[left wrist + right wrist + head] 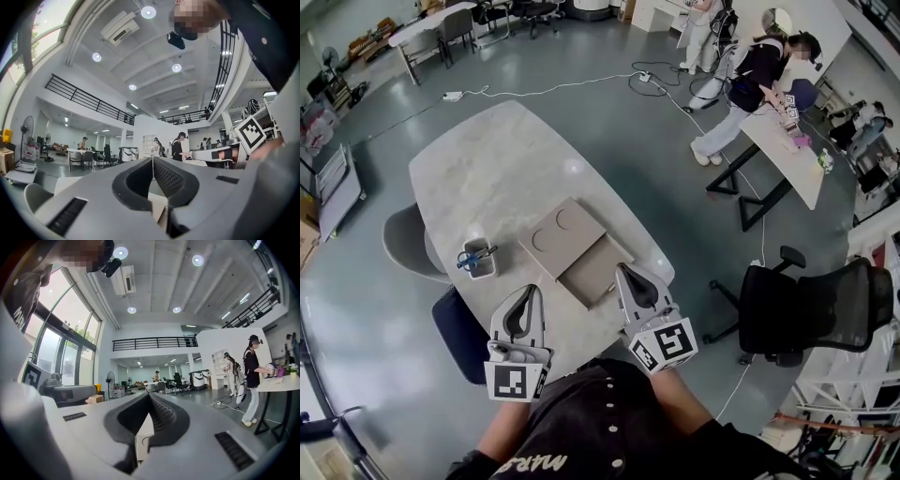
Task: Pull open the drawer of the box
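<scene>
Tan drawer (592,273) sits just beside right gripper (622,270), fingers (630,287) together.

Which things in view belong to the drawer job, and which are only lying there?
Belong to the job: box; its drawer, already pulled out; left gripper and right gripper, both shut, holding nothing.

Only lying about: small tub with blue-handled scissors; black office chair beside the table.

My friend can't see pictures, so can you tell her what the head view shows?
A flat tan box sits on a pale table with its drawer pulled open toward the person. The left gripper and right gripper are at the table's near edge, both shut and empty. A small tub holding blue scissors stands left of the box.
</scene>
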Demonstrator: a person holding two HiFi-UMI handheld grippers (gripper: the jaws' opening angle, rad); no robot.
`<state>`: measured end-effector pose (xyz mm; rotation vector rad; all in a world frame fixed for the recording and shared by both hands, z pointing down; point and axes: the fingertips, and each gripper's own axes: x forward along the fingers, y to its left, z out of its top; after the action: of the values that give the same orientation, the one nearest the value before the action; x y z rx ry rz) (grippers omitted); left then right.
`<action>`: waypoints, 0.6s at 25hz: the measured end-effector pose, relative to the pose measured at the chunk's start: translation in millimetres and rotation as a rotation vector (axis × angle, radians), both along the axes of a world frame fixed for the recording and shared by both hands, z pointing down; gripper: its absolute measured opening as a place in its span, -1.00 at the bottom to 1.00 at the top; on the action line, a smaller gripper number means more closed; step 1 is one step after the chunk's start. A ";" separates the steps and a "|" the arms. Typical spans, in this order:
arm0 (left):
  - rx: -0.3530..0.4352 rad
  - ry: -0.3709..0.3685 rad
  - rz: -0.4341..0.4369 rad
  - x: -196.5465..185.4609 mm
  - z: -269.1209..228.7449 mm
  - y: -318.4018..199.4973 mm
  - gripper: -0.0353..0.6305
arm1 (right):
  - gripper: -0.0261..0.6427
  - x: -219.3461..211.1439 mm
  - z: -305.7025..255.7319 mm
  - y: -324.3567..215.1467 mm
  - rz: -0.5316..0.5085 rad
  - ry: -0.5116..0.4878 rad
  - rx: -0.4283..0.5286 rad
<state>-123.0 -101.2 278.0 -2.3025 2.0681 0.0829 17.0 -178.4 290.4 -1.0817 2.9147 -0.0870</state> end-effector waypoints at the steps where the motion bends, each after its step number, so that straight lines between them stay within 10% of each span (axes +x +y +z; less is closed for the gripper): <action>1: 0.000 0.000 -0.001 0.1 -0.2 0.2 -0.84 | -0.93 -0.5 -0.4 0.3 -0.001 0.000 0.003; 15: -0.002 0.000 -0.014 0.9 -1.1 3.3 -0.84 | -0.93 -5.0 0.8 3.1 -0.012 0.019 -0.003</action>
<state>-122.1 -97.9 276.9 -2.2881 2.0851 0.0803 12.1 -175.3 291.2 -1.0716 2.9392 -0.0822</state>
